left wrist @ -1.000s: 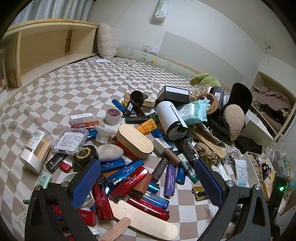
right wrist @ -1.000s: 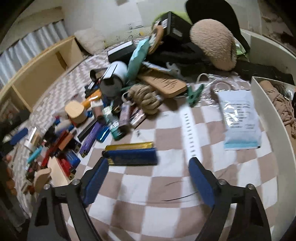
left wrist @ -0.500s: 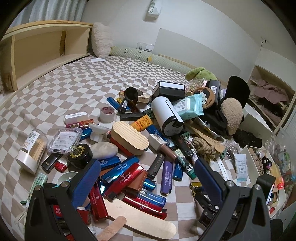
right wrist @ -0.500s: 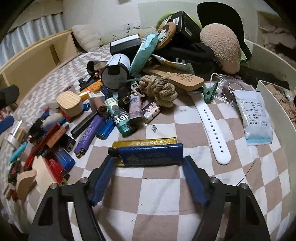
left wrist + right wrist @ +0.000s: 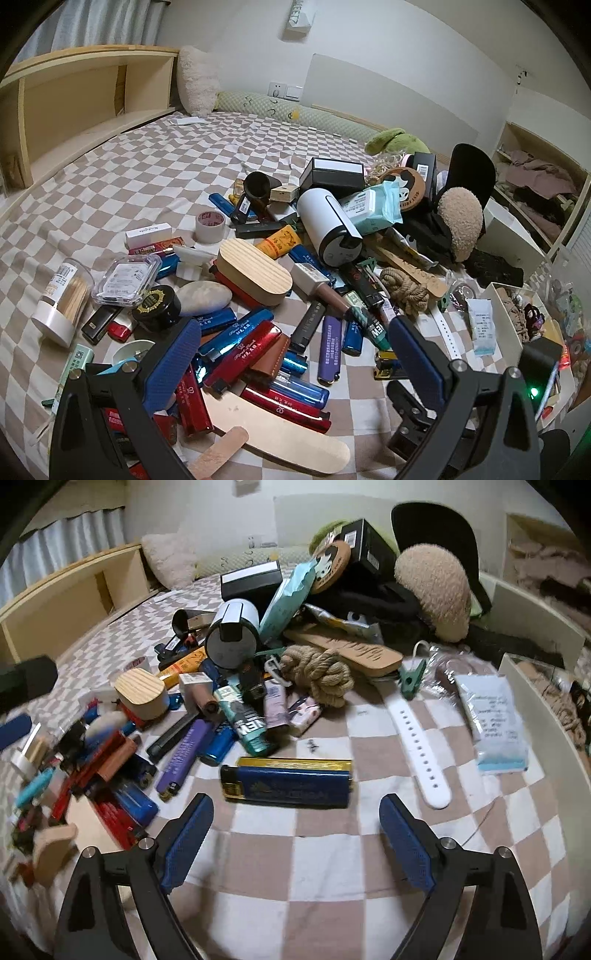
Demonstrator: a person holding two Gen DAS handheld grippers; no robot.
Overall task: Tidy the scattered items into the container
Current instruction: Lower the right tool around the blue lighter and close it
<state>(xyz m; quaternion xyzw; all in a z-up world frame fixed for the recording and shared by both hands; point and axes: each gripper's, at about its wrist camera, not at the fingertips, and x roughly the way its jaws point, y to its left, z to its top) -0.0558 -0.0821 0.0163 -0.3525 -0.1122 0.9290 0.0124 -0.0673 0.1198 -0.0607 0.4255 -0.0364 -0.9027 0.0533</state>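
Checkered bedding carries a large heap of scattered items (image 5: 258, 295), so much is left; the white container (image 5: 546, 716) at 3 o'clock already holds some things. Right gripper (image 5: 295, 834) fingers are wide and empty, just short of the blue lighter (image 5: 288, 786), whose long axis runs 9 to 3, cap toward 9. Left gripper (image 5: 291, 354) fingers also gape wide over the heap.

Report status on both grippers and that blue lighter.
Both hand-held grippers open: right, left. Blue lighter lies flat just ahead of right, ungrasped. Gold lighter touching behind it.
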